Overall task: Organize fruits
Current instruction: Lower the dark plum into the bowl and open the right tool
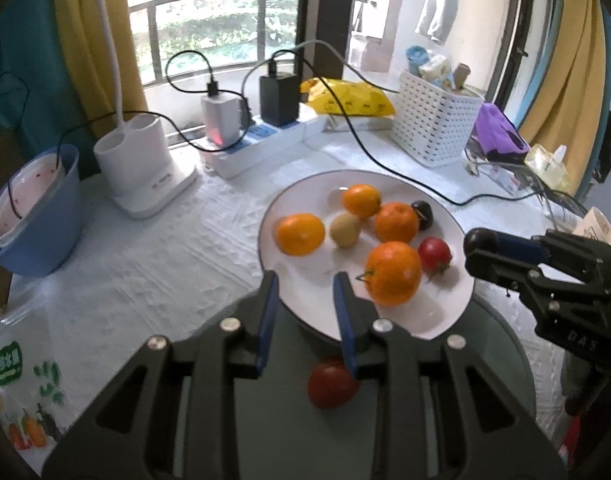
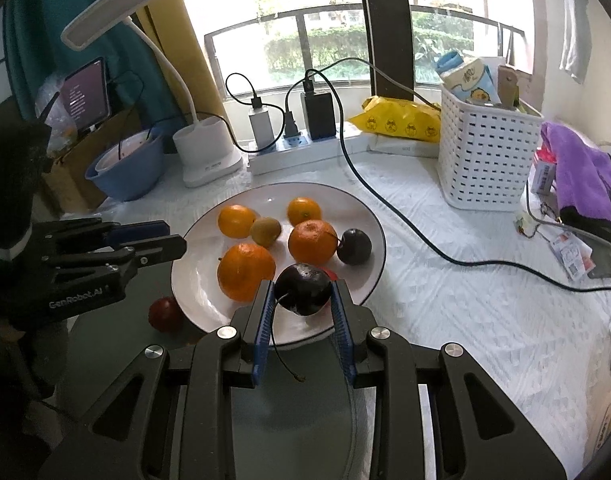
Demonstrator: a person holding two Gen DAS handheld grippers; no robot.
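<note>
Right gripper, lower centre, clamps dark plum over white plate. Left gripper narrow, empty. Smooth round plum may slip, roll off plate rim.

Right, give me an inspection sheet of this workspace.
Surface: white tablecloth; dark glass at the near edge.
Job's things: plate holds four oranges, a brownish fruit, a dark cherry and a red fruit; a second red fruit lies off the plate on the glass.
Clutter: white basket, yellow packet, purple cloth, blue basin, lamp base.
Grippers: right gripper shut on a stemmed dark fruit above the plate; left gripper jaws narrow, nothing between.
Cables: black cable crosses the cloth beside the plate; power strip with chargers.
Surroundings: railed window, yellow curtain.
</note>
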